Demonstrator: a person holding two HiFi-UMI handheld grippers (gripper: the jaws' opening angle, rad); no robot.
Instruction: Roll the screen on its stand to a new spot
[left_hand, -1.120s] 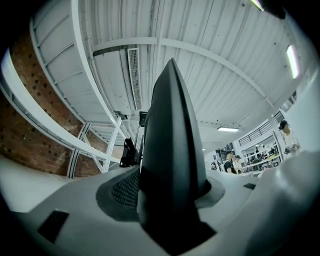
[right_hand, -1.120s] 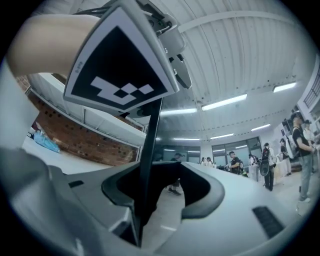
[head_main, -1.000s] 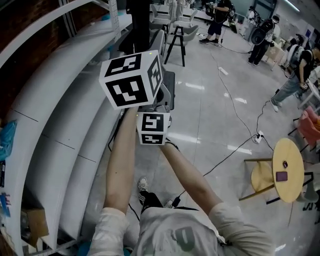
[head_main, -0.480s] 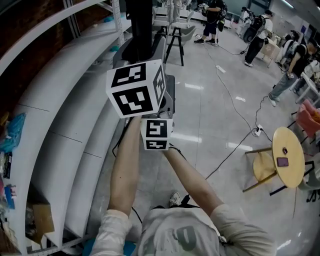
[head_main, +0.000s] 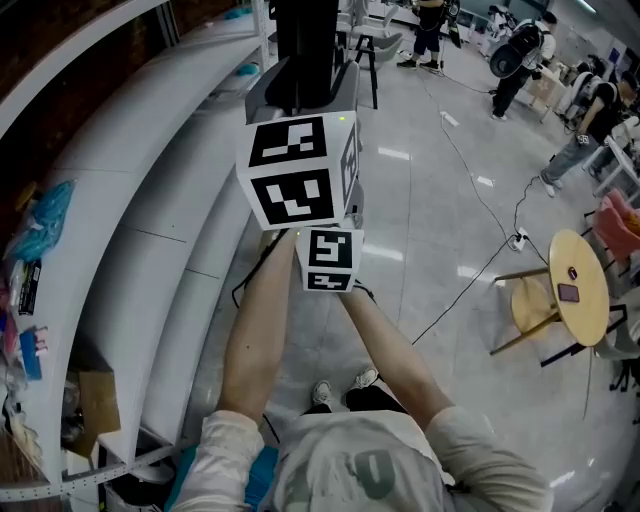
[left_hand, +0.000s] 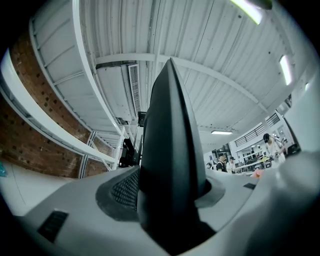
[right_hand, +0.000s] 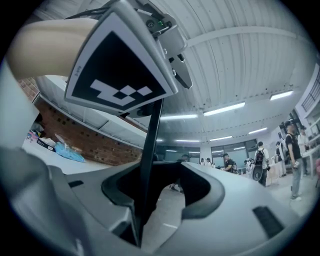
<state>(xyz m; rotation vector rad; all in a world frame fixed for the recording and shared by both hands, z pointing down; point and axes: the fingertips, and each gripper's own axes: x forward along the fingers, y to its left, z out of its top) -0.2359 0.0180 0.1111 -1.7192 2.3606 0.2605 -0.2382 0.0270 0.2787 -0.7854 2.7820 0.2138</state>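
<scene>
The dark screen (head_main: 306, 45) stands upright on its stand, just past both marker cubes in the head view. My left gripper (left_hand: 170, 200) is the higher one, under the large cube (head_main: 298, 170). The screen's thick dark body (left_hand: 170, 150) fills the gap between its jaws, which are shut on it. My right gripper (right_hand: 160, 200), under the small cube (head_main: 330, 260), sits lower. The screen's thin edge (right_hand: 150, 160) lies against its left jaw, and floor shows through on the other side. The fingertips of both are hidden in the head view.
Curved white shelving (head_main: 120, 250) runs along the left, close to the screen. A cable (head_main: 470, 290) crosses the glossy floor. A round wooden table (head_main: 585, 300) and a stool (head_main: 530, 325) stand at right. Several people (head_main: 590, 125) are far back, and a black trestle stool (head_main: 365, 50) stands beyond the screen.
Both grippers and the screen have travelled together along the shelving. The person has stepped after them. The cubes sit further right in the picture.
</scene>
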